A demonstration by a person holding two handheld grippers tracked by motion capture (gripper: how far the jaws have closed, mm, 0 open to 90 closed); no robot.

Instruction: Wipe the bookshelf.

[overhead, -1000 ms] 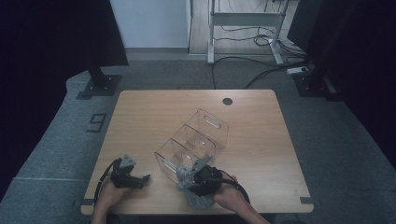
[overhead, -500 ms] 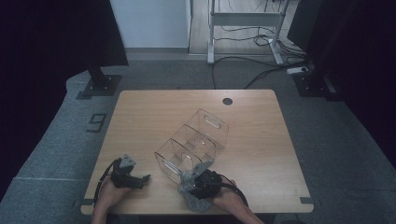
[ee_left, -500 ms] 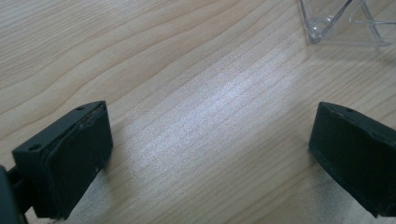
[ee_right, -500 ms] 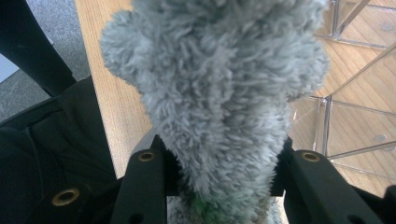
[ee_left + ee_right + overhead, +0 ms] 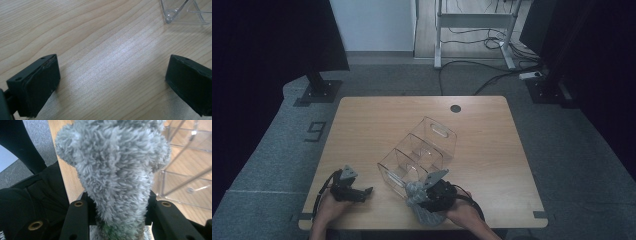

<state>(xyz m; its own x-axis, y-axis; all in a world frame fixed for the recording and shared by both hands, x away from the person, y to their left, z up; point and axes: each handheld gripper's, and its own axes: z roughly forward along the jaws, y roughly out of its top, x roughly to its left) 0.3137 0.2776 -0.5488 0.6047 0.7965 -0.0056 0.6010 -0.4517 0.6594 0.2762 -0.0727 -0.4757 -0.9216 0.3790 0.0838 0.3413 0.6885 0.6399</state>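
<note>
We're mid-carry: the right tool point(image 5: 428, 196) pinches a fluffy grey sock point(image 5: 115, 170), jaws pressed into its lower part from both sides, pile bulging out above them. A hint of green shows at the sock's base in the right gripper view; can't tell what that is.

Landmark is the clear divided bin point(image 5: 418, 156), sitting diagonally mid-tabletop point(image 5: 377, 115). The sock hangs just at the bin's near corner, on the person's side, not yet over any compartment. The bin's compartments look empty from what we can see.

Our read on the next move: lift the sock over the near wall of the bin, centre it above the closest compartment, then let go. The sock is bulky against the cell opening, so we'd expect to push it down in, not just drop it. A snag on the divider edge is the likely failure.

Pose: right hand point(image 5: 462, 212) low, at the tabletop edge nearest the bin's near corner, tool pointing toward the bin. Left tool point(image 5: 357, 191) rests well to the left of the bin, jaws spread wide over bare wood, holding nothing; the bin's corner point(image 5: 172, 15) sits ahead of it.
</note>
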